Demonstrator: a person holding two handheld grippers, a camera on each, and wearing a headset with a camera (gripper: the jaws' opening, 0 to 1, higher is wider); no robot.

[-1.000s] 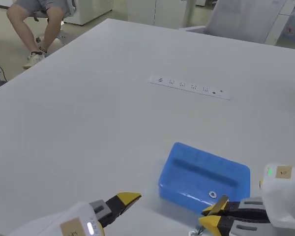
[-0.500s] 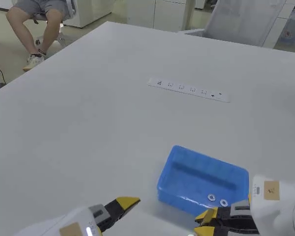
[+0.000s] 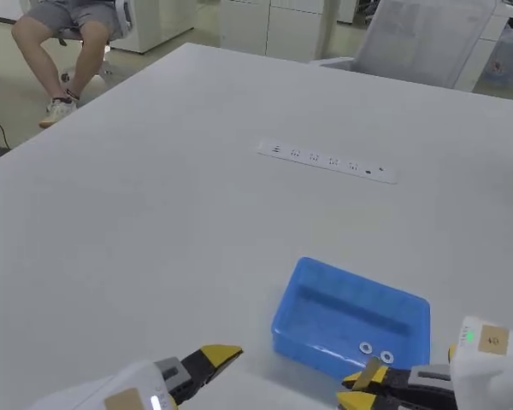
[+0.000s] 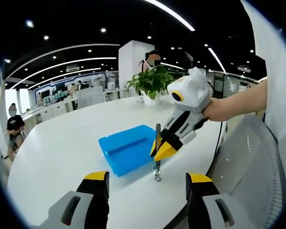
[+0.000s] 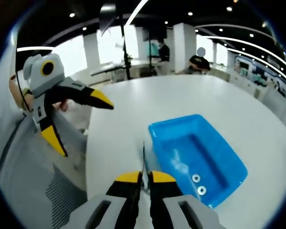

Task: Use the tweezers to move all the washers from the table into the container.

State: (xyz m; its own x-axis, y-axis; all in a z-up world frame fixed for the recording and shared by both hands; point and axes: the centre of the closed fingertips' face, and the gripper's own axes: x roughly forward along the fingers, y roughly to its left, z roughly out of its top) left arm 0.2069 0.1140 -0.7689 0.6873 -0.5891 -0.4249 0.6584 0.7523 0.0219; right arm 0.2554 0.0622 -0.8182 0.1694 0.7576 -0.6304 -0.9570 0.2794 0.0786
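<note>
Looking over the table (image 3: 154, 213), take the blue container (image 3: 312, 342) as your reference. Your left gripper (image 4: 148, 177) hovers off its near corner, jaws wide and empty. Your right gripper (image 5: 144, 179), just outside its near wall, pinches the tweezers (image 4: 158, 132), tips down. Two washers (image 3: 365, 348) lie inside the container. The risk, I think: the thin tweezers twist in the jaws, and a washer drops outside the rim.

I see white table (image 3: 154, 222) w/ blue container (image 3: 350, 318) sitting flat near my edge, open side up. White power strip (image 3: 329, 161) lies approx. mid-table, well apart from container.
</note>
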